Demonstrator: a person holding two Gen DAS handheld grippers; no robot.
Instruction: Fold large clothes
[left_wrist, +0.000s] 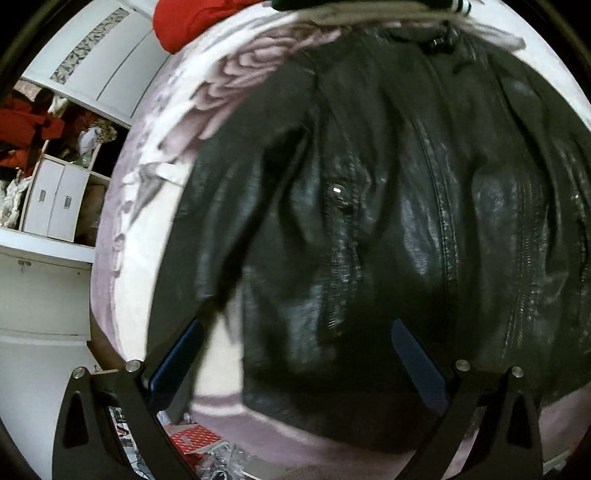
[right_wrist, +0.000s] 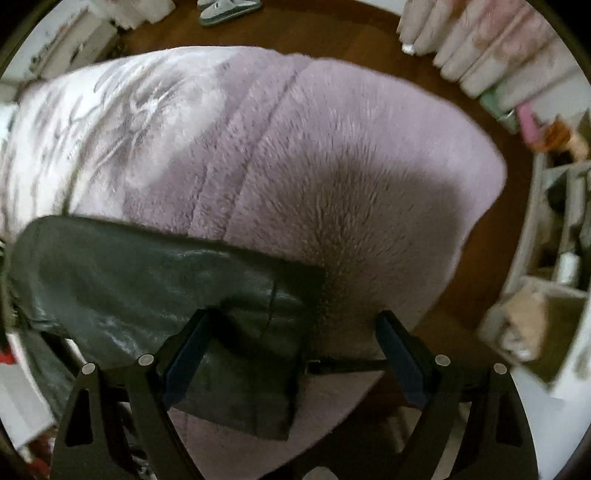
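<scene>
A black leather jacket (left_wrist: 369, 221) lies spread on a lilac fleece blanket (left_wrist: 140, 229) on a bed. In the left wrist view it fills most of the frame, front up, with a snap button and zips showing. My left gripper (left_wrist: 295, 332) is open above its lower hem, holding nothing. In the right wrist view a sleeve or edge of the jacket (right_wrist: 147, 280) lies at the lower left on the blanket (right_wrist: 332, 155). My right gripper (right_wrist: 291, 328) is open just over that edge, empty.
A red garment (left_wrist: 184, 22) lies at the head of the bed. White cupboards (left_wrist: 55, 206) stand to the left. Brown floor (right_wrist: 517, 206), curtains (right_wrist: 480, 48), shelves (right_wrist: 561, 229) and slippers (right_wrist: 225, 9) surround the bed's corner.
</scene>
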